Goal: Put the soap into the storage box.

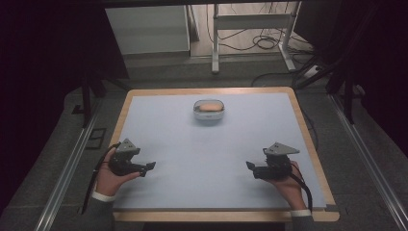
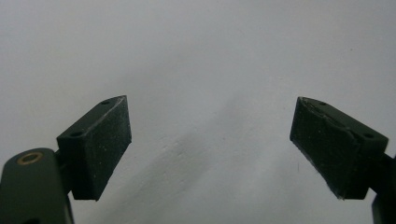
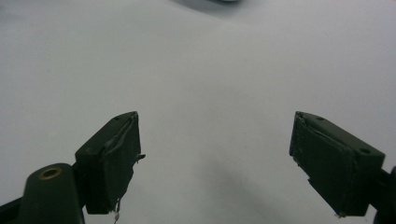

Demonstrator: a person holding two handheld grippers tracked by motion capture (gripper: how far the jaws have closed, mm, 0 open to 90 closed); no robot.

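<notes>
A small white container [image 1: 209, 111] with an orange-tan object inside sits at the far middle of the pale blue table top [image 1: 207, 149]. My left gripper [image 1: 146, 169] rests low at the near left, jaws pointing toward the table's middle. It is open [image 2: 210, 140] with bare table surface between its pads. My right gripper [image 1: 250, 167] sits at the near right, pointing left toward the other one. It is open too [image 3: 215, 154], nothing between its jaws. Both are far from the container.
The table has a wooden rim [image 1: 308, 139]. Beyond its far edge stand a white desk frame [image 1: 250, 29] with cables on the floor and a white cabinet [image 1: 149, 29]. Metal rails [image 1: 67, 163] run along both sides of the table.
</notes>
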